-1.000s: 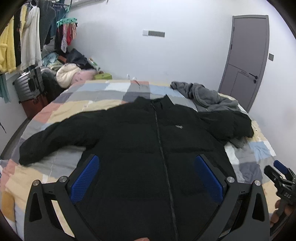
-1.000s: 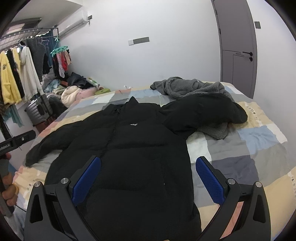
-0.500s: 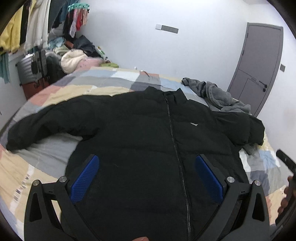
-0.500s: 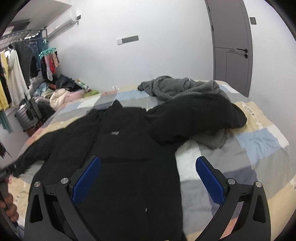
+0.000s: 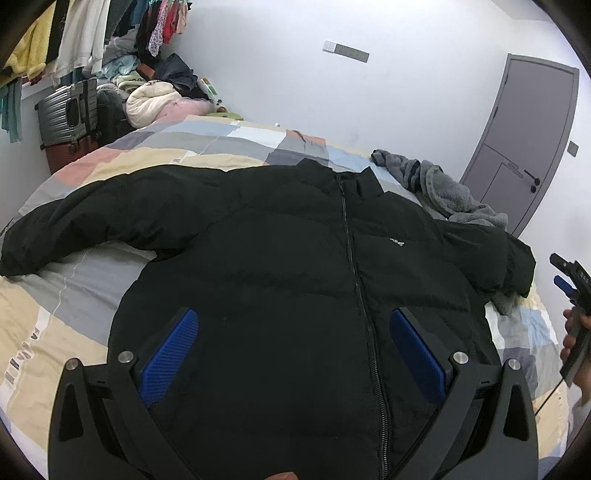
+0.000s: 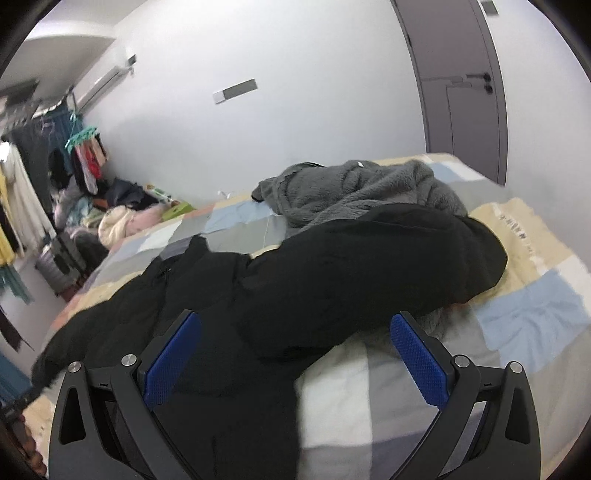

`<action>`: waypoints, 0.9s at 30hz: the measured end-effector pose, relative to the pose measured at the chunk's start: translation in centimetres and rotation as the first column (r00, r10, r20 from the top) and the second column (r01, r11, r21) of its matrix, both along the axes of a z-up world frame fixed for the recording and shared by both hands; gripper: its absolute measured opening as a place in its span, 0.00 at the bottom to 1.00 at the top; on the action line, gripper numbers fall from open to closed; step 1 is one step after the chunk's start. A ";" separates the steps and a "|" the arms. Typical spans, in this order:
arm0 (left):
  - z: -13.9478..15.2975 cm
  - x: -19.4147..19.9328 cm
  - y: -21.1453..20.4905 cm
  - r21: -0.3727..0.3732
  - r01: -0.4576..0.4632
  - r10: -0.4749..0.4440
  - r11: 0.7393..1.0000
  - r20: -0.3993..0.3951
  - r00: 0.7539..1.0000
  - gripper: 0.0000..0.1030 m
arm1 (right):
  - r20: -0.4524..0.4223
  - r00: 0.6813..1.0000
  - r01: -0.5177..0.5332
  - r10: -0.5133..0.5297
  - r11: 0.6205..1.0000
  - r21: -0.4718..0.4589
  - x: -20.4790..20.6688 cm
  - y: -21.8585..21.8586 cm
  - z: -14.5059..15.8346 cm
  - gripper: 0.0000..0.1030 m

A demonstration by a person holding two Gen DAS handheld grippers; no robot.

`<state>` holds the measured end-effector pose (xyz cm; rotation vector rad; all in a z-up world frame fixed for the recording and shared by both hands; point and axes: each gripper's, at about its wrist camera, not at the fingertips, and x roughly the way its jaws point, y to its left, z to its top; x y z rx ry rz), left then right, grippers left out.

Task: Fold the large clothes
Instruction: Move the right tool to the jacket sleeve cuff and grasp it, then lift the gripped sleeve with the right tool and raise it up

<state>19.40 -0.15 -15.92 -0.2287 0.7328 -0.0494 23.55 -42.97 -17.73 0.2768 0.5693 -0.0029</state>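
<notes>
A large black puffer jacket (image 5: 295, 266) lies front up and zipped on the patchwork bed (image 5: 66, 302). Its left sleeve (image 5: 81, 225) stretches out flat. Its right sleeve (image 6: 388, 258) lies bunched over a grey fleece. My left gripper (image 5: 293, 347) is open and empty above the jacket's lower body. My right gripper (image 6: 295, 350) is open and empty above the jacket's right side, near the right sleeve. The right gripper also shows at the right edge of the left wrist view (image 5: 570, 280).
A grey fleece garment (image 6: 362, 188) is heaped at the bed's far right. A clothes rack (image 5: 74, 33), a suitcase (image 5: 68, 110) and piled clothes (image 5: 155, 99) stand by the left wall. A grey door (image 5: 524, 140) is at the right.
Both grippers have moved in closer and lower over the jacket. The right gripper has swung right, toward the bunched right sleeve. Both stayed open.
</notes>
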 end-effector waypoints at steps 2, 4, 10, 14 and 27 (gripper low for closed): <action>-0.3 0.0 -0.2 0.004 0.000 0.000 1.000 -0.005 1.000 1.00 | 0.016 0.999 0.028 -0.029 0.998 0.050 0.5 -2.1 -0.8 0.99; -0.6 0.3 -0.7 -0.001 0.011 -0.011 1.000 -0.011 1.000 1.00 | 0.029 0.998 0.052 -0.056 0.990 0.134 1.1 -4.4 -1.5 0.97; -1.6 1.3 -1.6 0.000 0.022 -0.022 1.000 -0.022 1.000 1.00 | 0.007 0.980 0.178 -0.197 0.903 0.391 2.5 -12.4 -5.4 0.85; -2.3 2.0 -1.9 0.000 0.023 -0.023 1.000 -0.032 0.999 1.00 | -0.008 0.953 0.264 -0.302 0.820 0.508 2.5 -16.7 -8.4 0.85; -3.8 3.7 -2.8 -0.019 -0.003 0.002 1.000 -0.059 0.998 1.00 | -0.053 0.866 0.371 -0.497 0.567 0.735 2.8 -24.8 -16.1 0.86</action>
